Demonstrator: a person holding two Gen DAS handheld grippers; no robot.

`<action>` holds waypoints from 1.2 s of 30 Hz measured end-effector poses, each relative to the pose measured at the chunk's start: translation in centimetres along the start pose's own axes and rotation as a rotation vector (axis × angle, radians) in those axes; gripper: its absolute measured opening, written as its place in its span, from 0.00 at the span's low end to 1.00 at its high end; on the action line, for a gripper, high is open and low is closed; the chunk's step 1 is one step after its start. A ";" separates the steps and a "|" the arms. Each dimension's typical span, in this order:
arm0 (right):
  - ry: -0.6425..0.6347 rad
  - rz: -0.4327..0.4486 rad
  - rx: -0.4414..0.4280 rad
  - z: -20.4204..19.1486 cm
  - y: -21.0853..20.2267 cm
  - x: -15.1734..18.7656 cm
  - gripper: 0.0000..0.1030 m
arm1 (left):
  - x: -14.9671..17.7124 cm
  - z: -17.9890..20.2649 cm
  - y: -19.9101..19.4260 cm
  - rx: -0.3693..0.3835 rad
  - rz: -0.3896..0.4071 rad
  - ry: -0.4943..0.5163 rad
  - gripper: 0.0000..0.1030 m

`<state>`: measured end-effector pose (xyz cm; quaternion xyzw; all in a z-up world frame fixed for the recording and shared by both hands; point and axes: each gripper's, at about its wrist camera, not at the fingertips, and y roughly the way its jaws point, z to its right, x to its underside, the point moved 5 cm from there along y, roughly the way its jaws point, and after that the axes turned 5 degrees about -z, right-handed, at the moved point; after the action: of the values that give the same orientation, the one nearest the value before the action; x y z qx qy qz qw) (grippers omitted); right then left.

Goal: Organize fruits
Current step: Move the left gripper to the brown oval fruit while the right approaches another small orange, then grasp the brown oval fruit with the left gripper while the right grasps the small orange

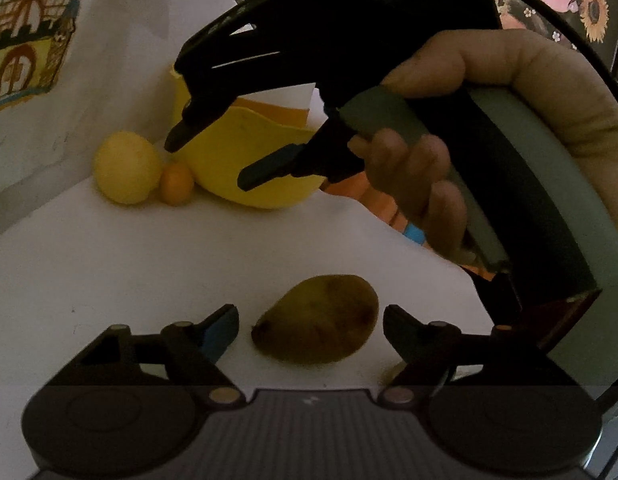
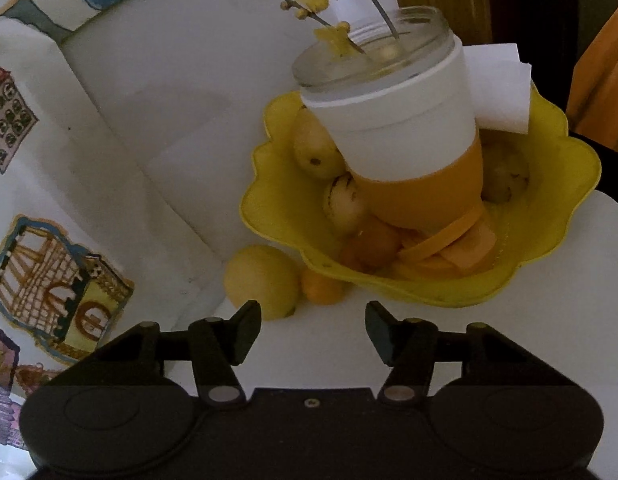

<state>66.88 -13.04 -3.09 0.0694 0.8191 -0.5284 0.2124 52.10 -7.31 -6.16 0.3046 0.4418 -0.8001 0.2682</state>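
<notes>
One mango (image 1: 317, 322) lies slanted, narrow end left, between wide-open, empty left hand-held gripper (image 1: 311, 334)

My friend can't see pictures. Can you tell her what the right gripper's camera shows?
An open gripper points at a yellow bowl holding fruit and a jar with flower twigs. A lemon and a small orange sit on the white table beside the bowl.
</notes>
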 end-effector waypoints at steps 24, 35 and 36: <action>0.028 -0.012 0.020 -1.1 1.4 -0.9 0.55 | 0.0 0.0 -0.1 -0.036 -0.047 0.029 0.54; 0.145 0.047 0.051 -1.6 2.8 -0.6 0.44 | 0.1 -1.1 -1.4 -0.050 -0.043 0.019 0.54; 0.162 0.057 0.049 -1.6 2.8 -0.5 0.44 | 0.2 -1.1 -1.3 -0.050 -0.043 0.017 0.54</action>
<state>67.81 -10.32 -4.63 0.1404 0.8180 -0.5348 0.1584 51.32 -5.73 -6.05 0.2950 0.4706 -0.7916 0.2547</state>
